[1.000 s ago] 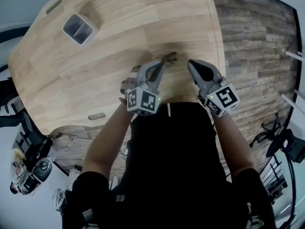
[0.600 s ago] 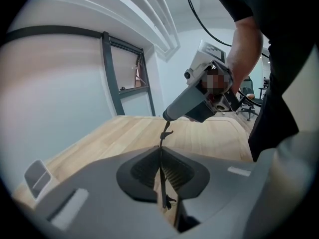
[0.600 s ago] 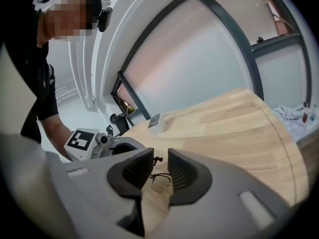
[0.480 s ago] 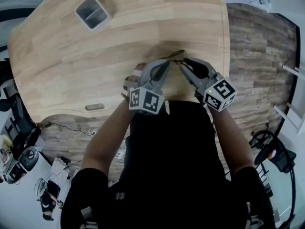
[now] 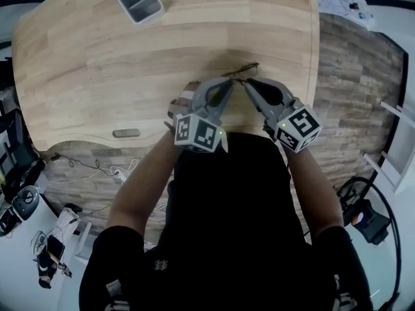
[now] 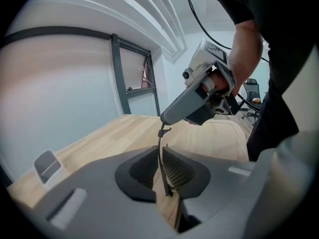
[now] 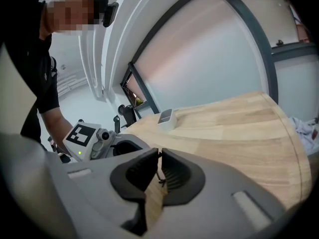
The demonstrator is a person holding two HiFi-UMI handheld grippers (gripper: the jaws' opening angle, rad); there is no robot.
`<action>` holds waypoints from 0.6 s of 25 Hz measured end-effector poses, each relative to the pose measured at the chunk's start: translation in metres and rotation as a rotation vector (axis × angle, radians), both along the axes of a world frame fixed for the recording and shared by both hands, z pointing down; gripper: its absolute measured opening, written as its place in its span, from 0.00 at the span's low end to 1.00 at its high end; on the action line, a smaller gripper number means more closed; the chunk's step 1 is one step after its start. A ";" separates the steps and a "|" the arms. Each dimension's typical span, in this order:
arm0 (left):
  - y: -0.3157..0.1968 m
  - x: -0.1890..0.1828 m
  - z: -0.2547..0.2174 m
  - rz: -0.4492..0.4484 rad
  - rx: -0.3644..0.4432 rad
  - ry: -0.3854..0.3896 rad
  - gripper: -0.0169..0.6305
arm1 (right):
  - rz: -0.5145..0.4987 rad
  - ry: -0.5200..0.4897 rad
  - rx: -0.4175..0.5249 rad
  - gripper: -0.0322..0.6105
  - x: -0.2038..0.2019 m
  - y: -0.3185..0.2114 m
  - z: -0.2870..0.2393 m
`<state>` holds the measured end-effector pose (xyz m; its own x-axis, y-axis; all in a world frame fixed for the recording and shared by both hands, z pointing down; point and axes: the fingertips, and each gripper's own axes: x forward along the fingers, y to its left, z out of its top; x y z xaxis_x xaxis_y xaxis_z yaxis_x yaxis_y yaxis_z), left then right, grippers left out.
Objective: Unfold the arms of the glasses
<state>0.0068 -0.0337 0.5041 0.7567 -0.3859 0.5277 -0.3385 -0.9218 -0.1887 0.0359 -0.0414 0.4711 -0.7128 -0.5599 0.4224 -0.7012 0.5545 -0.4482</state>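
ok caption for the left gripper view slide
Left gripper, jaws just eased wider, pinches a glasses arm; right gripper holds its far end over the table

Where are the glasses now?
Centre of the head view: the glasses hang above the table's near side, held by the left gripper and right gripper; the left fingers have just been opening.
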 end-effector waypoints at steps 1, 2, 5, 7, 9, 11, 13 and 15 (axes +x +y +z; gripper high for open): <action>0.002 -0.004 0.000 -0.005 0.007 -0.003 0.08 | -0.007 0.006 0.006 0.08 -0.003 0.000 -0.002; 0.004 -0.009 0.000 -0.012 0.014 -0.005 0.09 | -0.014 0.014 0.011 0.08 -0.005 0.000 -0.004; 0.006 -0.028 -0.005 -0.061 0.010 0.000 0.09 | -0.038 0.031 0.031 0.09 -0.014 0.000 -0.010; 0.008 -0.041 -0.006 -0.099 0.008 -0.003 0.09 | -0.057 0.036 0.033 0.08 -0.020 0.002 -0.013; 0.011 -0.055 -0.006 -0.128 0.009 -0.012 0.09 | -0.076 0.032 0.029 0.08 -0.027 0.006 -0.016; 0.015 -0.067 -0.007 -0.156 0.005 -0.017 0.09 | -0.091 0.031 0.029 0.08 -0.034 0.010 -0.018; 0.018 -0.076 -0.007 -0.178 0.001 -0.016 0.09 | -0.109 0.046 0.034 0.09 -0.040 0.013 -0.020; 0.022 -0.082 -0.008 -0.193 0.000 -0.014 0.09 | -0.125 0.058 0.038 0.09 -0.045 0.015 -0.022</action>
<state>-0.0749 -0.0120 0.4961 0.6616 -0.5231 0.5373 -0.5061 -0.8402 -0.1948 -0.0092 -0.0261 0.4495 -0.7527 -0.4849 0.4453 -0.6500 0.6546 -0.3860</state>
